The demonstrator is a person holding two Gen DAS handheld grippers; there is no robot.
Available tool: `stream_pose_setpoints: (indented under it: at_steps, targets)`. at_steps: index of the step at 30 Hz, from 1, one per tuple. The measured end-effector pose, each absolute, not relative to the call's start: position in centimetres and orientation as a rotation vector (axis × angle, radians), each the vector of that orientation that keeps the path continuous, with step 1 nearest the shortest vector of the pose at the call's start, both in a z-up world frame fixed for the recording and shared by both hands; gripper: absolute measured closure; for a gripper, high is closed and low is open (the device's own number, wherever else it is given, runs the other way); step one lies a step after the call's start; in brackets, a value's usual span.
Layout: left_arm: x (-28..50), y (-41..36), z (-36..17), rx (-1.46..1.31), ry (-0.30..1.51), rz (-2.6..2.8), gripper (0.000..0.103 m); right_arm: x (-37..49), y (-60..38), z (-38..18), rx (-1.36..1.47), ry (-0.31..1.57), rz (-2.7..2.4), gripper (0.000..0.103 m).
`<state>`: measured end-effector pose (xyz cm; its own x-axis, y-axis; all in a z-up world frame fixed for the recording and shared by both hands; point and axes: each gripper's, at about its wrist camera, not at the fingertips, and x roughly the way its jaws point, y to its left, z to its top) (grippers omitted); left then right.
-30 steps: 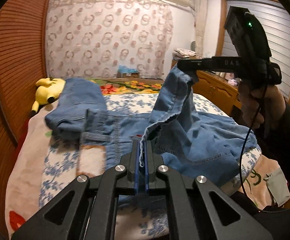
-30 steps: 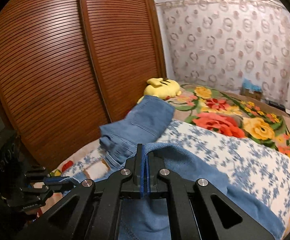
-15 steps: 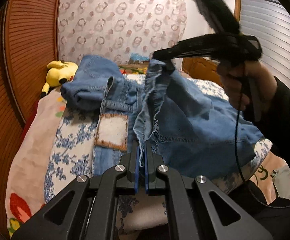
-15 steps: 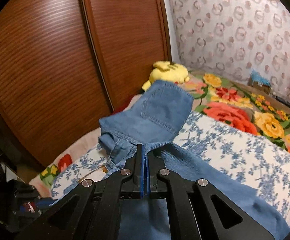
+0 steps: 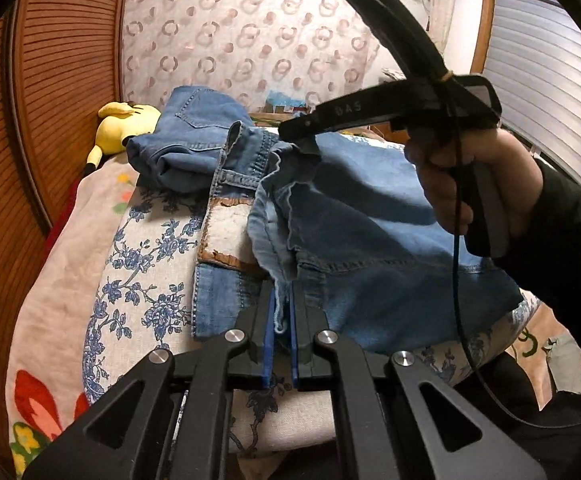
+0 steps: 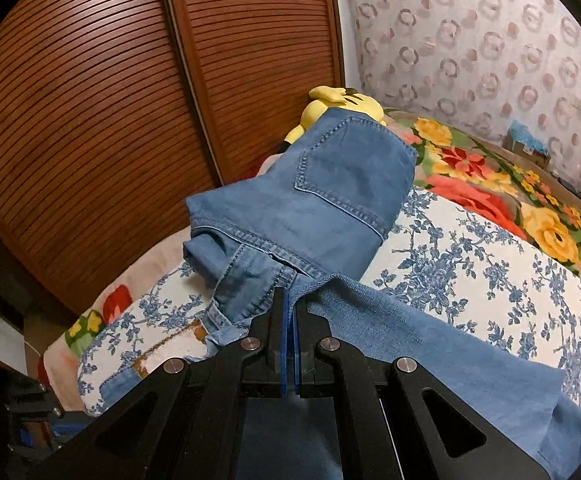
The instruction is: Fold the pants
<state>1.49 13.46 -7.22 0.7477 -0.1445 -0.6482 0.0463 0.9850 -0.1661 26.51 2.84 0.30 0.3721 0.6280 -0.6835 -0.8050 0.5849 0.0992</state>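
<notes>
Left gripper: the left gripper [image 5: 281,312] sits at the near edge of the bed, its blue pads drawn close together and pinching a frayed hem of the jeans [image 5: 354,232]; a loose white thread hangs between the pads.

Right gripper: in its own view the right gripper [image 6: 289,312] is clamped tight on another edge of the same denim, the cloth draped away from it to the right and towards the near side. Seen from the left wrist view, this gripper [image 5: 302,136] is farther off and to the right, held by a hand [image 5: 470,184] in a dark sleeve [image 5: 562,248], with a black cable [image 5: 456,280] hanging from it.

Jeans: spread over the near half of the bed, between and under both grippers. One layer is lifted and folded over, its paler inner side showing. A leather waistband patch [image 5: 226,236] lies exposed on the left of the fold. The seat part, with a stitched back pocket [image 6: 346,176], is bunched up at the far left.

Bed cover: a white sheet with blue flowers [image 6: 470,264] under the jeans; beyond it, a blanket with red and yellow flowers [image 6: 490,184].

Plush toy: a yellow plush toy [image 5: 124,128] lies at the far left, just behind the bunched seat of the jeans.

Left wall: brown slatted wardrobe doors [image 6: 90,100].

Far wall: a curtain with ring patterns [image 5: 242,36].

Far right: a window with slatted blinds [image 5: 546,72].
</notes>
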Motion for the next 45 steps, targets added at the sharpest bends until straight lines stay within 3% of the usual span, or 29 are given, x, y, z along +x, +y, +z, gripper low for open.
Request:
stream_pose_setpoints:
  at_steps: [1,3,4,5,7,21,31,35,40,42,45]
  targets:
    - [1.6,13.5,-7.2,-0.142,0.723,-0.099,0.096,26.5,2.8,0.3,-0.274,0.745,0.928,0.099]
    - [1.8,13.6,-7.1,-0.138,0.723,-0.089,0.073,26.4,2.6,0.1,-0.274,0.741,0.932,0.093]
    - [1.9,13.6,-7.0,-0.14,0.72,-0.089,0.068,26.3,2.5,0.1,-0.271,0.739,0.941,0.084]
    - [1.9,13.6,-7.0,-0.141,0.718,-0.092,0.062,26.2,2.4,0.2,-0.266,0.738,0.952,0.069]
    - [1.9,13.6,-6.8,-0.145,0.705,-0.095,0.059,26.1,2.1,0.5,-0.258,0.73,0.965,0.05]
    - [4.8,12.5,-7.1,-0.122,0.707,-0.111,0.059,25.0,-4.5,2.0,-0.235,0.692,0.886,0.05]
    - [6.7,12.0,-8.9,-0.12,0.765,-0.096,0.059,23.9,-14.5,-1.8,-0.253,0.712,0.677,0.05]
    - [7.2,11.7,-9.2,-0.118,0.767,-0.087,0.083,23.9,-17.0,-4.3,-0.211,0.76,0.633,0.05]
    - [6.9,11.8,-8.7,-0.087,0.748,-0.076,0.093,24.3,-18.6,-6.3,-0.163,0.791,0.613,0.05]
    - [6.6,12.4,-8.1,-0.085,0.727,-0.047,0.102,24.5,-18.9,-6.5,-0.156,0.793,0.609,0.05]
    - [5.8,14.2,-7.3,-0.101,0.705,-0.001,0.103,24.4,-19.2,-6.3,-0.153,0.795,0.614,0.05]
